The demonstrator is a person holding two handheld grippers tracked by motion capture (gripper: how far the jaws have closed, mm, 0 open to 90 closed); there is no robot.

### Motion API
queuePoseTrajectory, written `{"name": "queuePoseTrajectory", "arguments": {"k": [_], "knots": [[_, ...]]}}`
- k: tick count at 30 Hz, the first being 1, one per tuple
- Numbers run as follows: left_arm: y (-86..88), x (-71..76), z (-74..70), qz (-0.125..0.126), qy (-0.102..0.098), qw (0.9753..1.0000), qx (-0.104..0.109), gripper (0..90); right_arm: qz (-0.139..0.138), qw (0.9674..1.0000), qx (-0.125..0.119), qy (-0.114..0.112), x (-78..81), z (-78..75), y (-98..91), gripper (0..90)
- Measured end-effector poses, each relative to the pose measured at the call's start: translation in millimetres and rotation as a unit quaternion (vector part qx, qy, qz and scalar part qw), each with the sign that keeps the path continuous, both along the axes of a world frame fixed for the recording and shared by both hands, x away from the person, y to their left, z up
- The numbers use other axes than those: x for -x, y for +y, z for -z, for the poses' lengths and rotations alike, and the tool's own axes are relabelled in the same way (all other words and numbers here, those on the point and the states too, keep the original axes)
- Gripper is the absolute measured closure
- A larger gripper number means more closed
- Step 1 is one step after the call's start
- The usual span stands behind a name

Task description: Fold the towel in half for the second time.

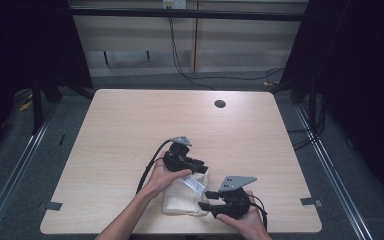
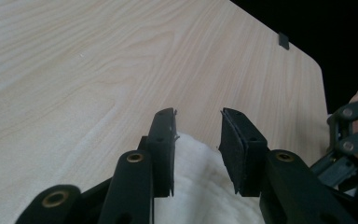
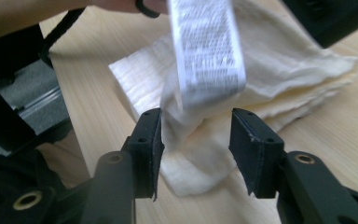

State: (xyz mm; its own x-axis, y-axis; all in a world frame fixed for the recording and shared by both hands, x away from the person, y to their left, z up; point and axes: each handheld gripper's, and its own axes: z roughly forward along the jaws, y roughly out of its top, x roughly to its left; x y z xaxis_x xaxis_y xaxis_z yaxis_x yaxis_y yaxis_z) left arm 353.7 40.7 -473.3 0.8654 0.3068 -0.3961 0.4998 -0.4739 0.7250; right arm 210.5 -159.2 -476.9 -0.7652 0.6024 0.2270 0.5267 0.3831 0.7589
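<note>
Folded cream cloth (image 1: pixel 186 196) lies at table's (image 1: pixel 130 130) near edge, between both hands. Left gripper (image 1: pixel 202 166) released above cloth's far edge; right gripper (image 1: pixel 206 200) released, white label (image 3: pixel 207 51) hanging between jaws. Fold looks finished, letting go. Next: draw both clear without dragging cloth.

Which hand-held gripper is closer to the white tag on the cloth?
Right. The right hand-held gripper has the tag just beyond its open jaws. The left hand-held gripper sits over the folded cloth's far edge, pointing away from the tag.
</note>
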Motion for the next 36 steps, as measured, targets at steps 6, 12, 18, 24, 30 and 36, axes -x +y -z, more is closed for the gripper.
{"name": "queuePoseTrajectory", "arguments": {"k": [6,12,18,24,30,36], "knots": [[16.2,-2.8,-9.9,-0.018,-0.01,0.9998,0.004,61.6,0.02,0.9997,-0.008,-0.008,1.3,-5.1,-16.1,49.4],[38.6,-1.2,-14.1,-0.04,-0.03,0.9986,-0.017,57.6,0.045,0.9986,-0.016,-0.023,-7.8,-12.1,-31.9,48.9],[65.2,7.5,-22.1,-0.061,-0.047,0.9961,-0.042,54.2,0.067,0.9973,-0.003,-0.031,-20.3,-16.0,-41.9,48.3],[95.0,18.8,-27.1,-0.068,-0.065,0.9943,-0.051,53.8,0.082,0.9957,-0.009,-0.043,-24.9,-24.4,-54.1,53.0],[115.0,27.9,-30.9,-0.091,-0.059,0.9925,-0.057,47.3,0.094,0.994,-0.02,-0.053,-28.4,-33.3,-75.3,54.0],[145.7,41.9,-30.4,-0.127,-0.051,0.9882,-0.069,38.1,0.103,0.9935,-0.019,-0.044,-25.3,-26.1,-91.3,52.4]]}}
